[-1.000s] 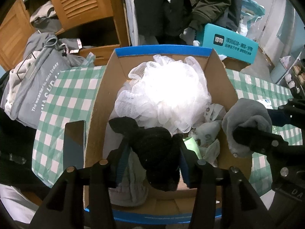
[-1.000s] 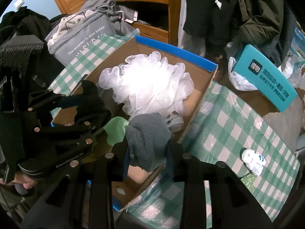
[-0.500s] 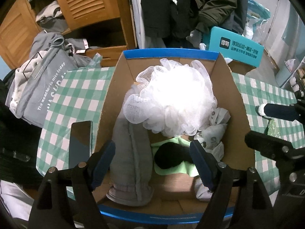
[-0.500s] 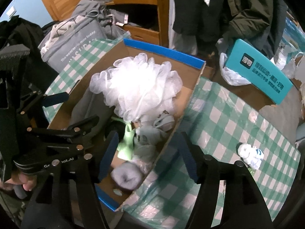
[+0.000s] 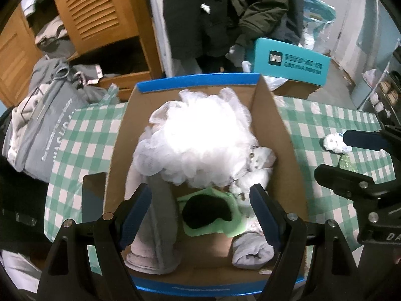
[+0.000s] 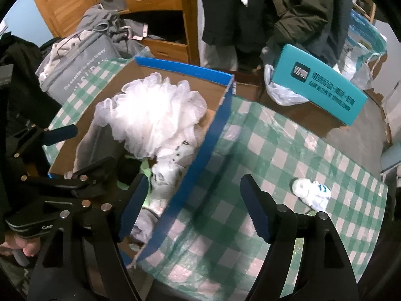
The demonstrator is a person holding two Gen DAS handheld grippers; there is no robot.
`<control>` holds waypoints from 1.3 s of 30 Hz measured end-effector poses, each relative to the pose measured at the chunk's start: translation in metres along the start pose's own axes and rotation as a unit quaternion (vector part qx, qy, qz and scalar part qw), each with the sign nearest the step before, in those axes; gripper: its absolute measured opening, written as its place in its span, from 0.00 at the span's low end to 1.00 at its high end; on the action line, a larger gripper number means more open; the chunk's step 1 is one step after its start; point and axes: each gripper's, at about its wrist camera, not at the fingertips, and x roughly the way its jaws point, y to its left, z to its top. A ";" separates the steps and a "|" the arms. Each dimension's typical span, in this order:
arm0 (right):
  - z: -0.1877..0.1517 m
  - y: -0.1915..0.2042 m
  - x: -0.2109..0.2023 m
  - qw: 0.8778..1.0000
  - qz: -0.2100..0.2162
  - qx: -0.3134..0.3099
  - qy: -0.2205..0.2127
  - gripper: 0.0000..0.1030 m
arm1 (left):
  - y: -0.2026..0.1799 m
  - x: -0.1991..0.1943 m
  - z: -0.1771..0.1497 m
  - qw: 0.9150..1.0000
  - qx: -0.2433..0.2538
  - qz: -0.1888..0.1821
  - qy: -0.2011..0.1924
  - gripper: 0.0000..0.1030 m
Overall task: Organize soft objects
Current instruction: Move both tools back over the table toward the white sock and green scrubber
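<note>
My left tool [image 5: 200,215] hangs over the near end of the cardboard box [image 5: 288,150], its jaws spread wide with nothing between the pads; the right tool's jaws have just been opening too. My right tool [image 6: 193,208] stands equally spread and empty, straddling the box's blue-edged right wall [image 6: 200,165], one finger over the box interior and the other over the green-checked cloth [image 6: 288,150] that covers the surface.

Inside the box, a white mesh bath puff [image 5: 198,140] fills the far half. A long grey rolled cloth [image 5: 160,225] lies along the left wall. A black sock [image 5: 205,210] rests on a pale green cloth [image 5: 215,228] in the middle of the near half. A rolled grey sock [image 5: 250,250] lies in the near right corner, and small white printed socks [image 5: 260,160] are tucked between it and the puff.

One white sock bundle with blue markings [image 6: 310,193] lies outside on the checked cloth, well apart from the box, to the right of my right tool.

Surroundings: a grey tote bag with white lettering [image 5: 47,135] stands at the surface's left edge, stuffed with clothing. A teal box with printed characters [image 6: 323,90] leans beyond the far edge, a white plastic bag [image 6: 280,92] beside it. Dark jackets [image 6: 263,12] hang behind, next to a louvred wooden cabinet [image 5: 95,12]. The box wall stands between my right tool's two fingers.
</note>
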 end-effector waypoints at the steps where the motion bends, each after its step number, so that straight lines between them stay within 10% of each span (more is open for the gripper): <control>1: -0.001 -0.003 -0.001 1.000 -0.001 0.002 0.000 0.74 | -0.003 0.000 0.001 1.000 0.004 -0.003 -0.001 0.80; 39: -0.076 -0.131 -0.026 0.990 -0.066 0.125 0.008 0.74 | -0.135 0.006 0.017 0.993 0.111 -0.044 0.005 0.80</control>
